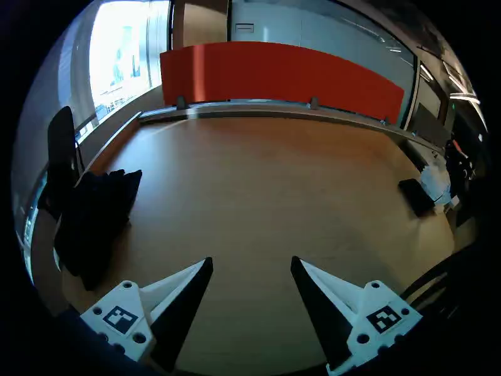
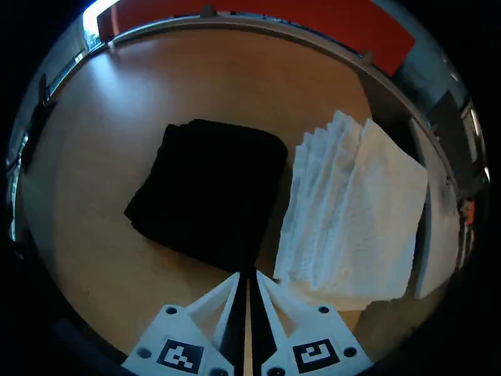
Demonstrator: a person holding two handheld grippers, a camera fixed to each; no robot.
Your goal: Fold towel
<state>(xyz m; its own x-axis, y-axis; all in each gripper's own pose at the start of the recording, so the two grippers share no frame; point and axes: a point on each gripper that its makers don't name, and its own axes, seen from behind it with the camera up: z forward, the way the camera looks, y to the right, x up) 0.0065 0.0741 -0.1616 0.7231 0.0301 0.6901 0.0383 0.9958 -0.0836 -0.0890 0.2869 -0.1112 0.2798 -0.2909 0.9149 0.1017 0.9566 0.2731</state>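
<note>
- In the right gripper view, the right gripper pointed forward with its two fingers drawn almost together, leaving a thin sliver of table between them. It seemed to hold nothing.
- Its tips sat at the near edge of a black towel. Whether they touched the cloth could not be told.
- The black towel lay straight ahead of this gripper on the wooden table, already folded into a thick, roughly square pad turned slightly askew, one corner pointing to the left.
- Just beside it on the right lay a stack of white towels, its layered edges fanned toward the black towel, touching or nearly so.
- By my judgement the right gripper was much the nearer tool to the black towel, and nothing stood between them. The white stack crowded any move to the right.
- In the left gripper view, the left gripper had its fingers spread wide and empty above bare tabletop.
- To that gripper's left lay a dark rumpled heap of cloth, apart from the fingers, possibly more towels waiting.
- Beyond, along the table's far edge, stood a red partition, with a bright window to its left.
</note>
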